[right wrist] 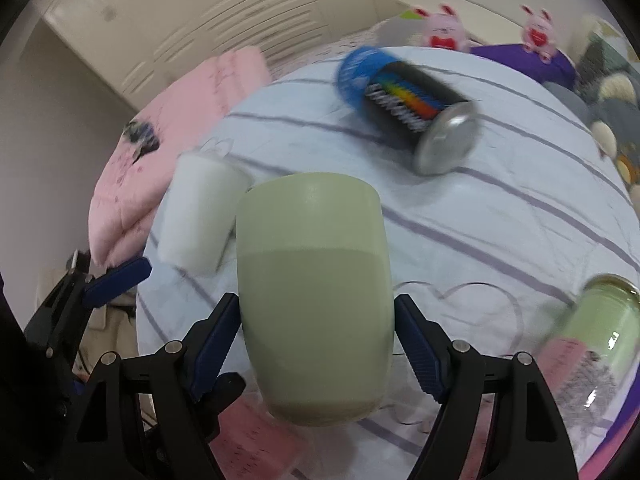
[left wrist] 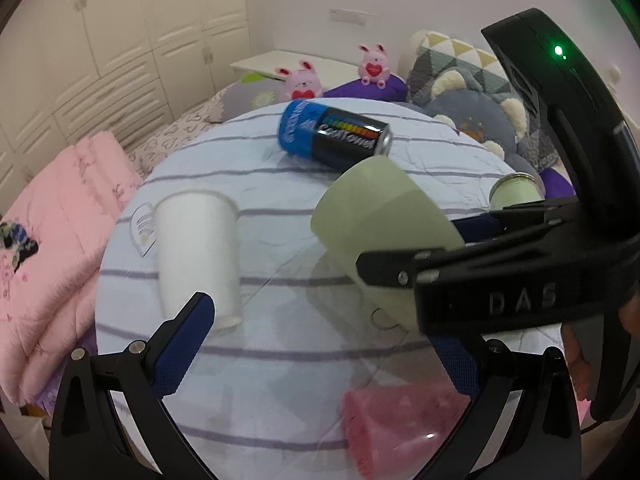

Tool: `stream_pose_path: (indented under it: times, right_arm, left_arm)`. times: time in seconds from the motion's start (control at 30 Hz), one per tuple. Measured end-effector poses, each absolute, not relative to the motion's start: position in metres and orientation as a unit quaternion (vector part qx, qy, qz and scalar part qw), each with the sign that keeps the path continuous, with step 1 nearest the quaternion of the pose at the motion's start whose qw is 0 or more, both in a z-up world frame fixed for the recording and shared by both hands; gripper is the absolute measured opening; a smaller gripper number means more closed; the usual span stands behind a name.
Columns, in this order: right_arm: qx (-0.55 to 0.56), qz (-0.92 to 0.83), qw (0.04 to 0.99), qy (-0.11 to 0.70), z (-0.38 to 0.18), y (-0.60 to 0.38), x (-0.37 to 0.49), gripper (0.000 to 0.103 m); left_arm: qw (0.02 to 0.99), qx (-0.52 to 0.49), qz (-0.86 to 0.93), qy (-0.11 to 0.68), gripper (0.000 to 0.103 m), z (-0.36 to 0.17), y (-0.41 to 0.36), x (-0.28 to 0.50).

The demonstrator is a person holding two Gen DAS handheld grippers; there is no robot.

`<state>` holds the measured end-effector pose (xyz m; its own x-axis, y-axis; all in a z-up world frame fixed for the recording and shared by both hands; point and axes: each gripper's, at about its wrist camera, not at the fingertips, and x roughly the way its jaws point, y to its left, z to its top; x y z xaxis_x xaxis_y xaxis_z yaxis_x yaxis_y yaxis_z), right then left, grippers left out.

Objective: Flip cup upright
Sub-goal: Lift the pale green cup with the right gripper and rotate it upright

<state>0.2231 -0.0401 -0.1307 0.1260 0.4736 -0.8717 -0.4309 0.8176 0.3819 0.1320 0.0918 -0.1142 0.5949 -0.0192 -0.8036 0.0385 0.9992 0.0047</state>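
Observation:
A pale green cup point(right wrist: 314, 304) is held between the blue pads of my right gripper point(right wrist: 316, 344), lifted above the round table with its rim toward the camera. In the left wrist view the same cup point(left wrist: 380, 216) is tilted in the air, held by the right gripper point(left wrist: 440, 248). My left gripper point(left wrist: 320, 344) is open and empty above the table's near side. A white paper cup point(left wrist: 200, 256) stands upside down on the table, just beyond the left finger point(left wrist: 188, 340).
A striped cloth covers the round table point(left wrist: 280, 360). A blue and black can point(left wrist: 334, 136) lies on its side at the far edge. A glass jar point(right wrist: 592, 328) stands at the right. A pink box point(left wrist: 400, 428) lies near the front. A bed with pink quilt point(left wrist: 52, 260) surrounds it.

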Motion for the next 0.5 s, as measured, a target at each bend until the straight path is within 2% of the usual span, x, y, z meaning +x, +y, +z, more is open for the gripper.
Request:
stream_pose_path:
  times: [0.33, 0.5]
  right_arm:
    - [0.067, 0.269, 0.745, 0.607, -0.142, -0.067, 0.253, 0.079]
    - [0.102, 0.287, 0.762, 0.571, -0.116, -0.086, 0.255, 0.080]
  left_arm:
    - [0.881, 0.033, -0.017, 0.472, 0.103, -0.113, 0.067, 0.157]
    - [0.876, 0.027, -0.008, 0.481, 0.103, -0.105, 0.062, 0.159]
